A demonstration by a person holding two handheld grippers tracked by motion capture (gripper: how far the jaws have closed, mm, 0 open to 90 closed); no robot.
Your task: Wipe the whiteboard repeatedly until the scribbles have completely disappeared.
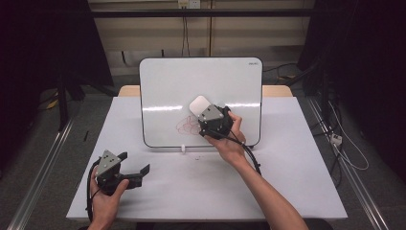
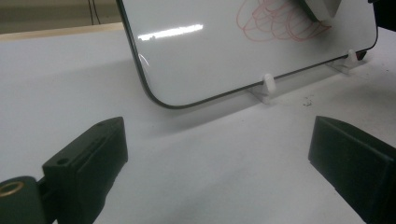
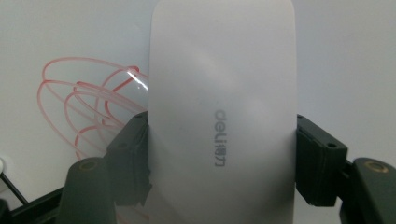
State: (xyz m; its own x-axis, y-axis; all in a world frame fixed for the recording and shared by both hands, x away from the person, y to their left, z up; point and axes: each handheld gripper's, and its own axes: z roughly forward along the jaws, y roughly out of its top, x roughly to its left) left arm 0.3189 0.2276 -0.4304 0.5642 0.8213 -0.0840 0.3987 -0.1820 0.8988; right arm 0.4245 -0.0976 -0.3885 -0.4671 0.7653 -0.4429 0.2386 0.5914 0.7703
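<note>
Right gripper view: eraser (image 3: 224,116) reads "deli", against red scribbles (image 3: 88,107).

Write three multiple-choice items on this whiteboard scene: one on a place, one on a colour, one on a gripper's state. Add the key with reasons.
1. Where is the eraser?
A. flat on the table
B. against the whiteboard, beside the scribble
C. on the floor

2. What colour is the scribble?
A. red
B. blue
C. green

3. How is the left gripper?
A. shut on a marker
B. shut on the eraser
C. open, holding nothing

Key: B, the right gripper holds it at the board; A, the looping lines are red; C, its jaws stand wide apart over the table.
</note>
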